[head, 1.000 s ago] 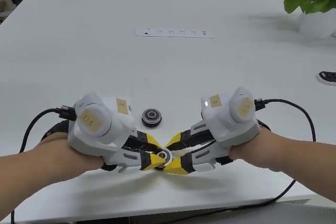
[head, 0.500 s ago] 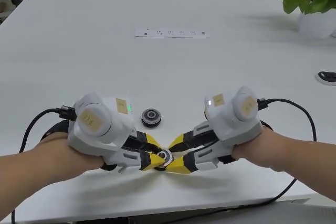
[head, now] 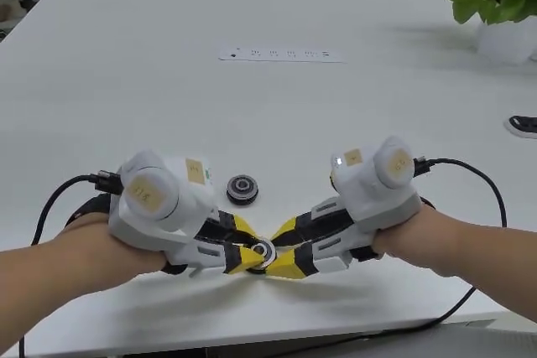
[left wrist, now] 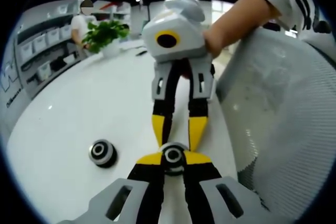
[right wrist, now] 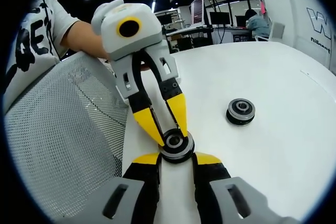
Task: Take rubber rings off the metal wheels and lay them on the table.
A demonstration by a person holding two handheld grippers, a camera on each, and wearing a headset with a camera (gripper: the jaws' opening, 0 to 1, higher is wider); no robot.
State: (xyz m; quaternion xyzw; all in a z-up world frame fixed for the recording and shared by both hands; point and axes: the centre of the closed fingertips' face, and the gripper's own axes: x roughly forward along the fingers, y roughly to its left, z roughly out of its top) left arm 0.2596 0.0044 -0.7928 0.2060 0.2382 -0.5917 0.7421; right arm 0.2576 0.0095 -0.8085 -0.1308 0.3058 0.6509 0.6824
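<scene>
W-marked wall; left hand-held gripper and right hand-held gripper clamp wheel.

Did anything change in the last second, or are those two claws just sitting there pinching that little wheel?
Hardly anything. The right gripper has swung its white body slightly outward, to its own side. Nothing was grabbed or let go: it and the left gripper still pinch the held wheel from opposite sides near the front edge of the table. The loose wheel behind them has not moved.
</scene>
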